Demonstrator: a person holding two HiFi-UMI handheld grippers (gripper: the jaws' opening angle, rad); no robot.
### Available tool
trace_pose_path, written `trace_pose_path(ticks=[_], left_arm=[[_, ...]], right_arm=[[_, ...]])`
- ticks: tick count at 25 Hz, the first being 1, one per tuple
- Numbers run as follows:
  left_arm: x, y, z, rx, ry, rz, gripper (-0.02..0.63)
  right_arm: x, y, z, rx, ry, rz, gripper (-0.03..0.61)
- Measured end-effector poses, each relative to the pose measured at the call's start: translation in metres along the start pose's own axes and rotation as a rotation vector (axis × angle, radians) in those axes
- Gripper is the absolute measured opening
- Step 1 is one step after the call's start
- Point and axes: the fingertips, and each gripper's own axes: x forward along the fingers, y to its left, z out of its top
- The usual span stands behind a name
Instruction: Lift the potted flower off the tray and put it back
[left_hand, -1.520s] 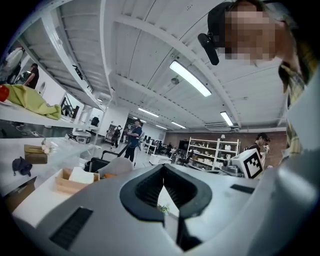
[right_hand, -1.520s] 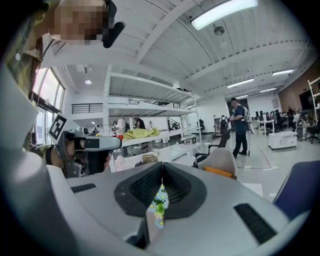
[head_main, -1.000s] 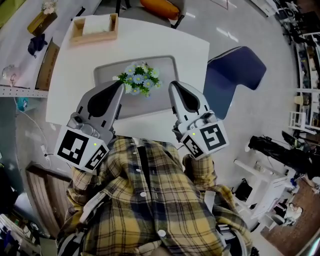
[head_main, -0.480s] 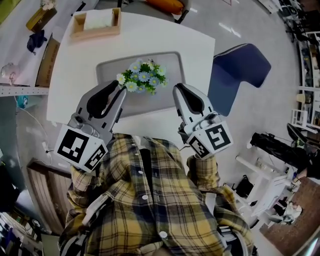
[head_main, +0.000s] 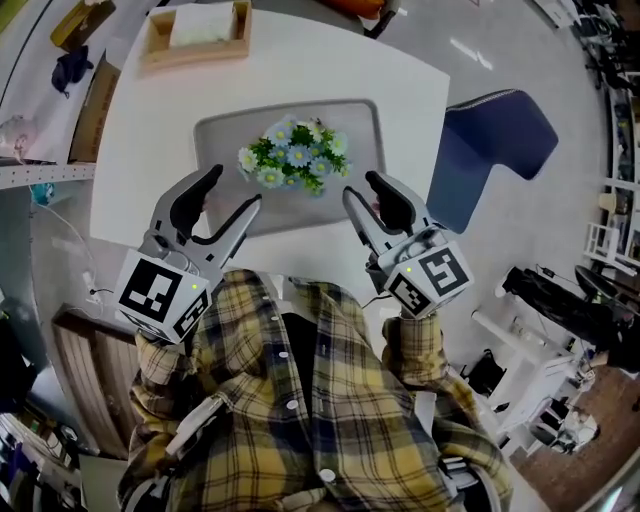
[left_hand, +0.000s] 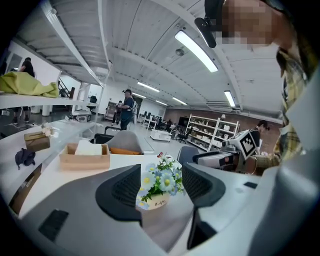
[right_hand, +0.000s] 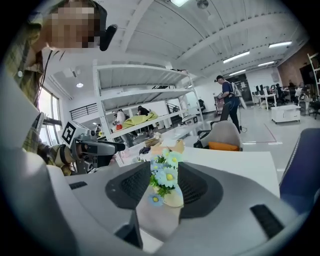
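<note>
Tongs (head_main: 237, 187) (head_main: 360, 185) just opened (lower), flower (head_main: 296, 155) ahead

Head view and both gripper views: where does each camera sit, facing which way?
Head view: on the person's head, steeply down onto grey tray, plaid shirt, left claw, right claw.
Left gripper view: on left claw, facing white pot of blue flowers; jaws just opened, nothing between.
Right gripper view: on right claw, same pot, jaws likewise.
Shared: the pot.

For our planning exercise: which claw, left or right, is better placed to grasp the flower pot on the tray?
Left, probably. The left claw and right claw, both empty, have just been opening; the left gapes wider, framing the flower pot, while the right's gap looks narrow for it.
</note>
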Motion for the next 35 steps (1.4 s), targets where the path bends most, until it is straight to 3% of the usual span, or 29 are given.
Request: trace_pose_path(ticks=[16,26,35], left_arm=[[0.042,0.029,-0.084,-0.017,0.171,-0.06,0.327],[0.065,0.035,-0.113,-0.018,0.198,-0.061,0.327],[0.084,0.043,-0.117,0.073,0.192,-0.081,0.331]], right_arm=[[0.038,-0.04,-0.08,0.099,0.134,0.03,0.202],[0.054,-0.034,-0.099,0.037,0.145,0.105,0.247],[0.075,-0.027,-0.098,-0.044,0.12,0.163,0.301]])
